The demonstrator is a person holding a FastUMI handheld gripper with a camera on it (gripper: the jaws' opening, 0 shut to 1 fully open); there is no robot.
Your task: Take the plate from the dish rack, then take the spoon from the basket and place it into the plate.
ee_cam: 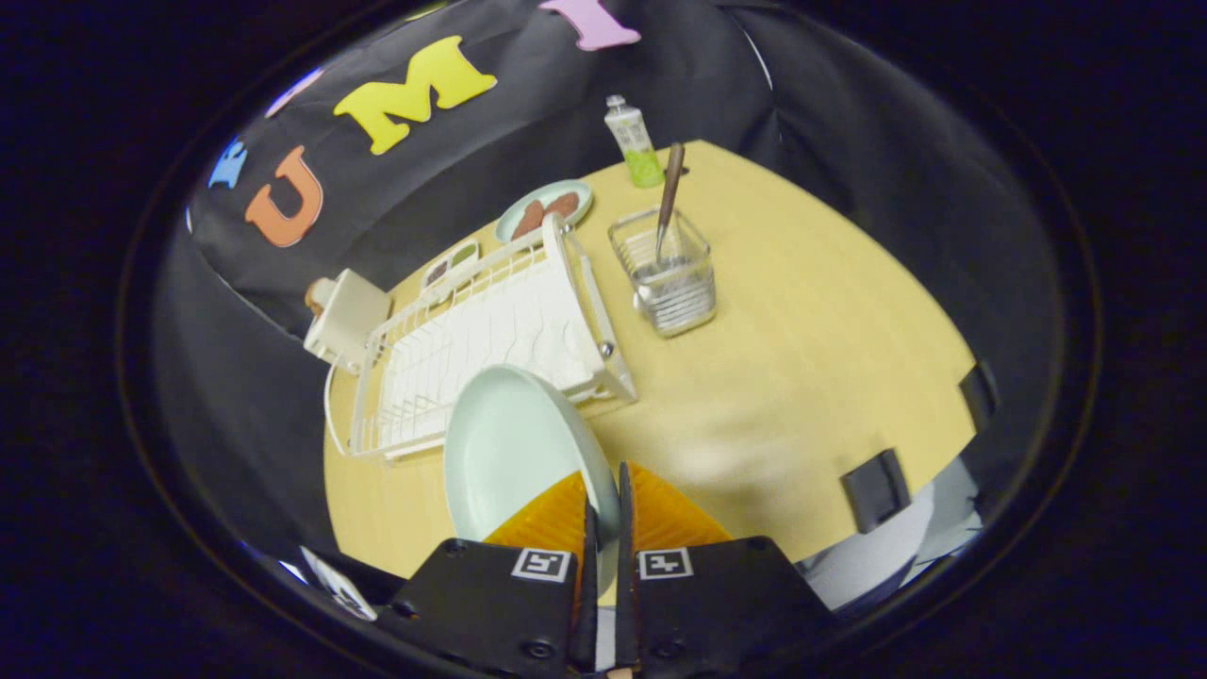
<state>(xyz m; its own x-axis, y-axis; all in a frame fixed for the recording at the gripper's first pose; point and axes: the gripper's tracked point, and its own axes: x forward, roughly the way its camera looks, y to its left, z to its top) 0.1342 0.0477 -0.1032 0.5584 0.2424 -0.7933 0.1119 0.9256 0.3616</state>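
The pale wooden surface (801, 330) carries everything, with the black cloth wall behind it. The largest thing on it is the white wire dish rack (481, 349), lying beyond the tool and off to its left, its bars bare of dishes. A small cream box-like piece (347, 316) sits against the rack's far left corner.

The pale green plate (509, 453) is out of the rack, held on edge just in front of the rack's near end. The tool (603, 514) pinches the plate's rim, its two fingers pressed close with only the thin rim between them, and the plate's face turned to the left finger's side.

Beyond the fingers and to the right of the rack stands the clear basket (668, 273), well apart from the plate. The spoon (669, 198) stands upright in it, handle leaning out above the rim. Open surface lies between the tool and the basket.

Behind the rack's far end lies a second small plate (547, 209) with two brown pieces on it, and beside that a small tray (451, 264) with dark bits. A small tube with a green lower half (634, 143) stands near the far edge, just behind the spoon's handle.
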